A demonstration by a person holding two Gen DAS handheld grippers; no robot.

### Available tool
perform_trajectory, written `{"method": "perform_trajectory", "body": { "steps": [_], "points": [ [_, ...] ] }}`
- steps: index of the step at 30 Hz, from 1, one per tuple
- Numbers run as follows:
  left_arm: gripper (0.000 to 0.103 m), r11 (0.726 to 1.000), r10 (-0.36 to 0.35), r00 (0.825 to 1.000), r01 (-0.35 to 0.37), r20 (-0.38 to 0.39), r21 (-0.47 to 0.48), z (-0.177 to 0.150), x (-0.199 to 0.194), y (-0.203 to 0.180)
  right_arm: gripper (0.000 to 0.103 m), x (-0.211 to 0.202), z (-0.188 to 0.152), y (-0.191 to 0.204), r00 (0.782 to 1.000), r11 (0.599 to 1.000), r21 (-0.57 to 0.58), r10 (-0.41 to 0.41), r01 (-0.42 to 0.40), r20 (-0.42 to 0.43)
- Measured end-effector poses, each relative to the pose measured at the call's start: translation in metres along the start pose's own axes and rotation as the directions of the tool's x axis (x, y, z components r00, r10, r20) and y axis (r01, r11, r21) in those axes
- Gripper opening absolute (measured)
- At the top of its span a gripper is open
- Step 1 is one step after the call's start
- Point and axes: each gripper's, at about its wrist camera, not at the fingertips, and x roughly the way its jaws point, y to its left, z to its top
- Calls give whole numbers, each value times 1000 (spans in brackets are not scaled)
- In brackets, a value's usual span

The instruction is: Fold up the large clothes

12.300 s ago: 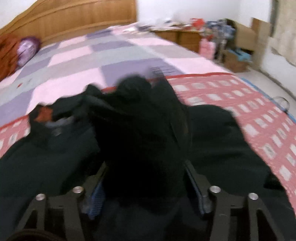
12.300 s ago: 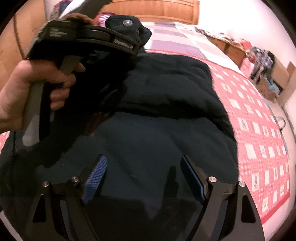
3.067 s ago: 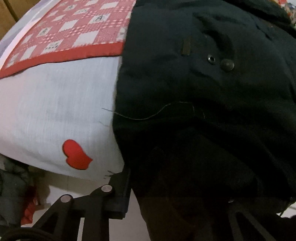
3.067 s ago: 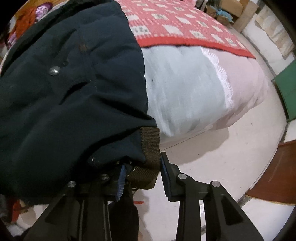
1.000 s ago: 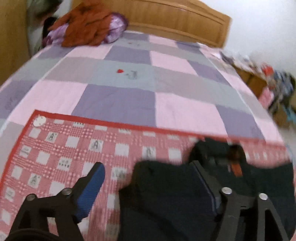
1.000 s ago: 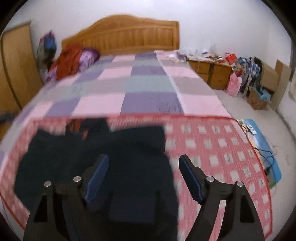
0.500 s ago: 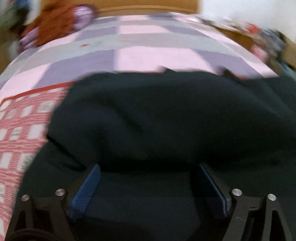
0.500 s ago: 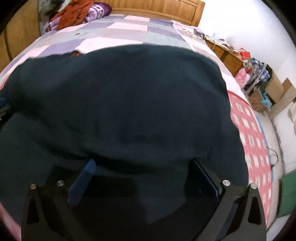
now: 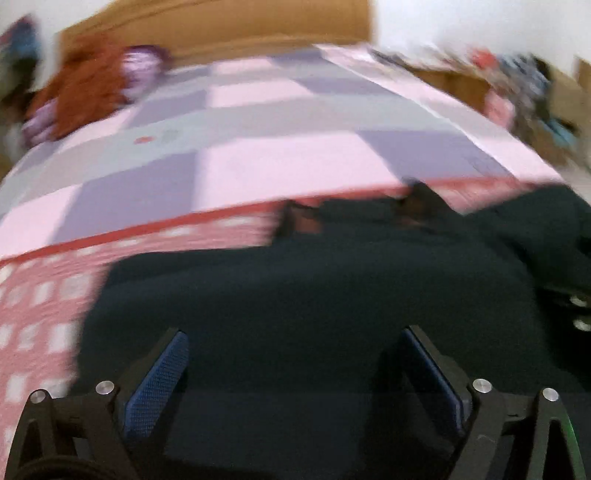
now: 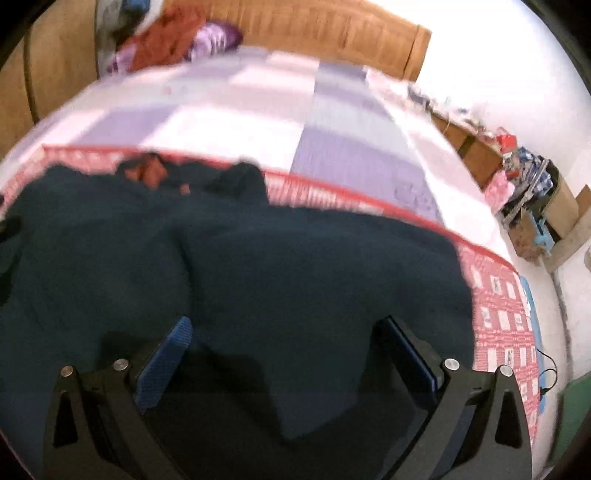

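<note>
**Dark coat spread on the bed, both claws wide**

The dark coat [image 9: 314, 295] lies across the red checked cover [image 9: 44, 302] at the bed's near end, its collar [image 10: 147, 171] toward 12 o'clock. The left gripper [image 9: 295, 365] hangs over it, jaws wide, holding nothing. The right gripper [image 10: 284, 354] is likewise wide and empty above the cloth. Orange and purple bedding [image 10: 173, 40] sits at 11 o'clock by the headboard [image 10: 314, 29].

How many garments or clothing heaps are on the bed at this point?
2: the dark coat spread on the red checked blanket near both open hand-held grippers, and an orange-and-purple clothes heap by the headboard. More may lie hidden under the coat.
</note>
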Motion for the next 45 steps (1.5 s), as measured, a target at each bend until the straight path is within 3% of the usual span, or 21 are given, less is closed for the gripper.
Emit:
{"method": "perform_trajectory", "body": {
  "steps": [2, 7, 11, 13, 14, 16, 18, 20, 21, 22, 23, 25, 27, 30, 33, 35, 37, 39, 41, 44, 45],
  "points": [
    [103, 999, 41, 996, -39, -82, 27, -3, 31, -6, 103, 13, 1, -5, 1000, 1000, 23, 10, -9, -23],
    [103, 977, 143, 984, -158, -107, -144, 7, 54, 61, 103, 41, 20, -43, 997, 993, 108, -35, 42, -65],
    [103, 935, 276, 946, -306, -169, -180, -6, 60, 118, 103, 46, 7, -91, 993, 979, 176, -85, 99, -86],
    [103, 897, 322, 916, -376, -239, -232, -21, 61, 157, 103, 41, -7, -113, 992, 973, 206, -87, 105, -96],
    [103, 881, 332, 906, -397, -262, -257, -25, 62, 167, 103, 41, -15, -127, 985, 964, 220, -126, 150, -118],
    [103, 843, 371, 876, -457, -307, -285, -37, 54, 191, 103, 35, -33, -161, 981, 933, 318, -129, 168, -142],
    [101, 840, 386, 872, -467, -301, -275, -44, 39, 194, 103, 23, -47, -178, 977, 918, 342, -164, 202, -136],
    [94, 848, 399, 884, -457, -242, -270, -43, 16, 181, 102, 3, -55, -183, 975, 913, 343, -200, 222, -98],
    [94, 864, 388, 904, -425, -181, -270, -45, -5, 167, 102, -17, -62, -179, 978, 917, 341, -205, 207, -41],
    [94, 898, 336, 936, -352, -107, -263, -48, -27, 147, 102, -33, -69, -171, 981, 926, 330, -195, 181, 9],
    [94, 925, 292, 955, -296, -51, -238, -51, -45, 120, 102, -55, -77, -155, 982, 943, 301, -171, 140, 77],
    [96, 971, 187, 981, -177, 48, -159, -60, -75, 62, 102, -84, -90, -112, 982, 975, 214, -91, 54, 167],
    [97, 995, 73, 993, -65, 94, -79, -72, -91, 13, 102, -107, -104, -53, 975, 997, 76, 13, -31, 224],
    [98, 1000, -30, 998, 31, 52, -1, -93, -84, -40, 102, -123, -125, 22, 962, 988, -100, 137, -117, 234],
    [102, 1000, 3, 1000, -3, -20, 2, -123, -60, -38, 102, -114, -151, 68, 972, 964, -246, 147, -100, 182],
    [103, 998, 44, 999, -45, -20, -54, -140, -57, -9, 102, -100, -166, 50, 985, 973, -225, 89, -55, 147],
    [103, 985, 154, 988, -155, -19, -72, -158, -62, 31, 102, -90, -183, -6, 992, 996, -90, 23, -11, 127],
    [103, 973, 216, 976, -218, -43, -77, -171, -65, 59, 103, -89, -205, -73, 993, 997, 59, -56, 50, 108],
    [103, 967, 228, 970, -235, -79, -100, -178, -70, 85, 103, -85, -224, -126, 992, 975, 189, -122, 115, 26],
    [103, 933, 315, 940, -332, -129, -139, -183, -78, 114, 101, -89, -245, -180, 979, 928, 312, -190, 204, -77],
    [103, 916, 336, 930, -360, -151, -178, -184, -84, 124, 99, -93, -249, -190, 959, 904, 321, -255, 281, -124]
  ]
}}
